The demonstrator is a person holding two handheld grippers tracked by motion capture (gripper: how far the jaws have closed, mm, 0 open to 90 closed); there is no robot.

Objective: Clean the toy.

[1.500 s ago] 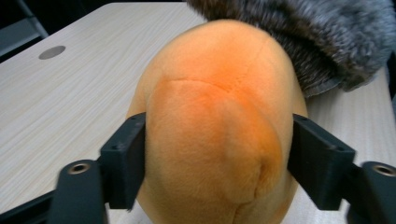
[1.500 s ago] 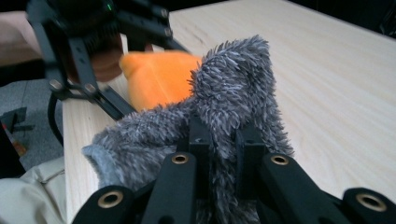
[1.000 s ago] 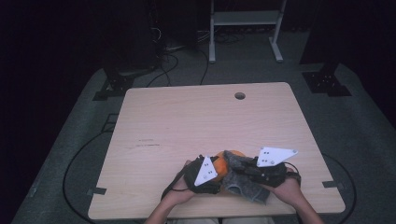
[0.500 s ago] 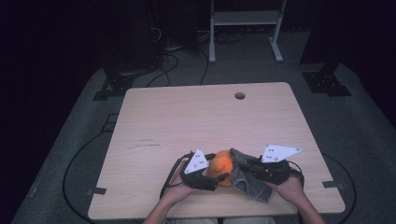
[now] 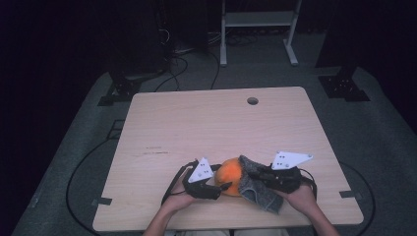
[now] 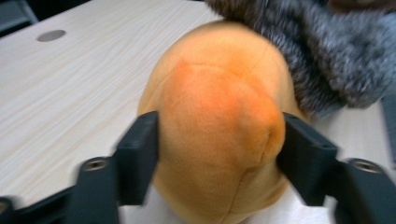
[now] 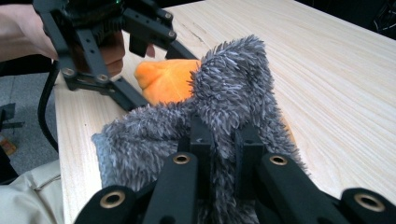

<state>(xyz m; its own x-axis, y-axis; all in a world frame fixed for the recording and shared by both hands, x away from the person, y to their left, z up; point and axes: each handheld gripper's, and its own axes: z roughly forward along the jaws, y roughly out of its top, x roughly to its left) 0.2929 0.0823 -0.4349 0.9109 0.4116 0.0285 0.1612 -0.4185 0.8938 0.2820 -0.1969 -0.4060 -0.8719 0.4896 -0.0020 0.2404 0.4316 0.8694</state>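
High view first: the orange plush ball (image 5: 230,176) sits on the wooden table (image 5: 206,128) near its front edge, toward six o'clock of the tabletop. A fuzzy grey cloth (image 5: 255,187) drapes against the ball's three o'clock side and trails toward five o'clock. From nine o'clock, the left gripper (image 5: 219,186) reaches in; in the left gripper view its jaws straddle the ball (image 6: 219,126), and they have just been widening, with the ball between them and the pads at its flanks. From three o'clock, the right gripper (image 5: 265,176) is clenched on the grey cloth (image 7: 224,116), the fabric pinched between its closed jaws. A small round hole (image 5: 252,101) lies at twelve o'clock.
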